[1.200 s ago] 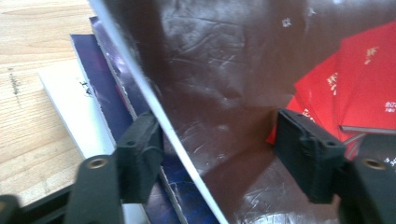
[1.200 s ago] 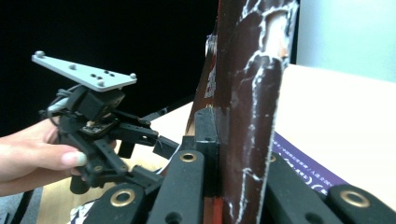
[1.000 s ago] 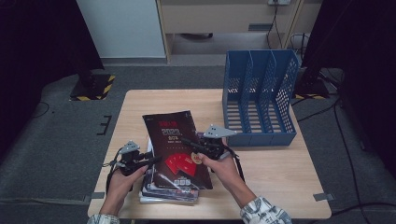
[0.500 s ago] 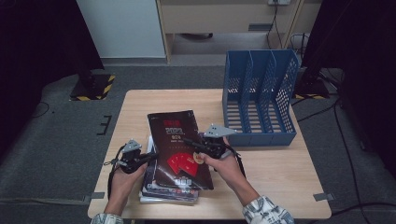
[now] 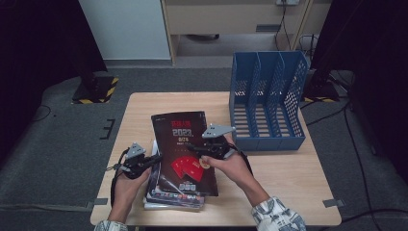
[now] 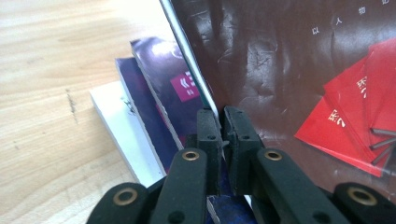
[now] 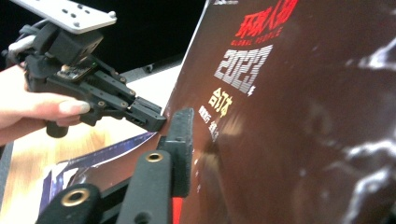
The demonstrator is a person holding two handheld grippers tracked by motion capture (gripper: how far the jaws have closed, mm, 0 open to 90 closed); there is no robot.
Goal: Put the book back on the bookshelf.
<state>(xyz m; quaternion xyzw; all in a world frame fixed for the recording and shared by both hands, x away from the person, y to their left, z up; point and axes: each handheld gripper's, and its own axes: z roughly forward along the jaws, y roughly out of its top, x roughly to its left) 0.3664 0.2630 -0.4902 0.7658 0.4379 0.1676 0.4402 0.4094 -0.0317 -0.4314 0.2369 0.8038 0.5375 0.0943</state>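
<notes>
Magazine [image 5: 185,149] with a dark red glossy cover sits atop a stack of magazines [image 5: 166,195] at the table's [image 5: 288,192] near edge, raised off the pile. Left gripper [image 5: 153,159] is clamped on its left edge, jaws nearly together. Right gripper [image 5: 192,146] grips the opposite edge, one jaw against the cover. Judged thin, floppy and slick; best held at both edges. Blue file rack [image 5: 267,98] stands just beside, empty.
</notes>
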